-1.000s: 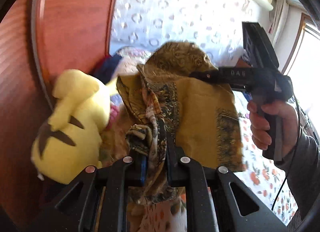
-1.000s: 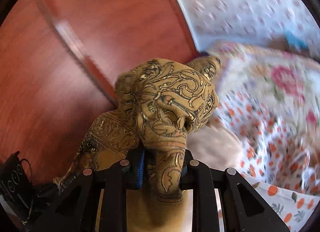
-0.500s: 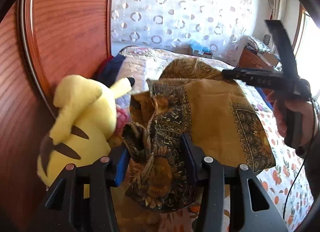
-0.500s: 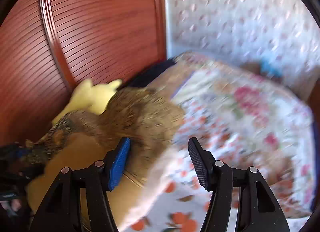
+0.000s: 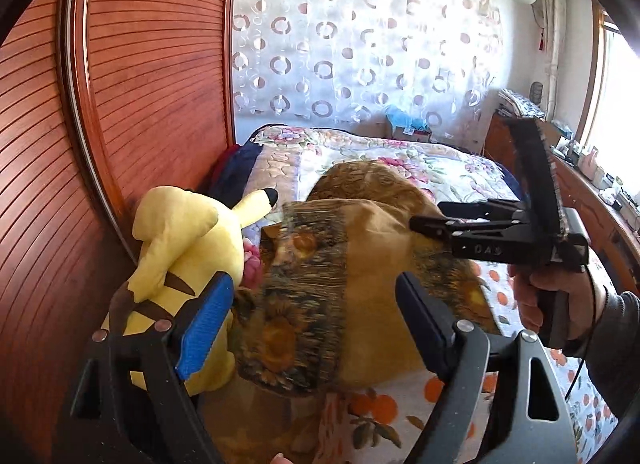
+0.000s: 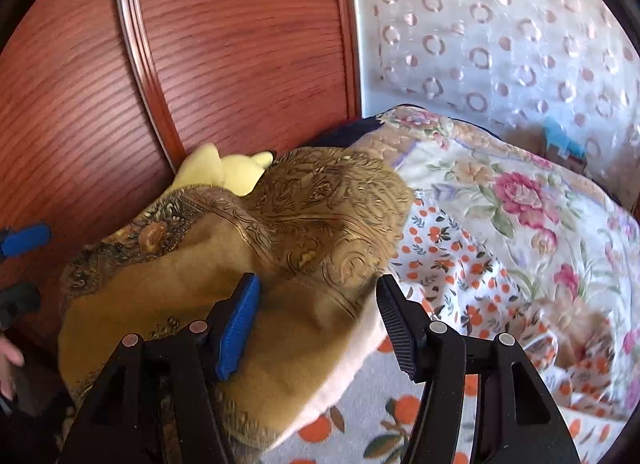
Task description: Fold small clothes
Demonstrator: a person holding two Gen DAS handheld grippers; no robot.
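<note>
Jaws of the left gripper (image 5: 316, 324) stand wide in the lower half of its view and have just been opening; the cloth (image 5: 360, 264) hangs blurred between the pads, neither pad pressing on it. The right gripper (image 6: 318, 324), in the lower middle of its own view, is also open, its jaws parted within the last second; the cloth's pale edge lies under and between the pads, apparently free. So both grippers appear to have let go.

Outward from them, the cloth sits as a mustard, dark-patterned heap on the bed (image 6: 520, 224), left of centre in the right view, touching the yellow plush (image 5: 184, 264) that leans at the wooden panel (image 5: 140, 84) on the left.

As for progress, the cloth looks doubled over itself and dropped as a bundle, but it is rumpled, not flat, so I judge at most one rough fold is made; squaring it and any further folds remain.

Much is unclear. Motion blur smears the cloth's near border in the left view. Its lower edge is hidden behind both gripper bodies, so the layers cannot be counted. What kind of garment it is cannot be told. The hand (image 5: 552, 304) on the right gripper is cut off at the frame's right edge.
</note>
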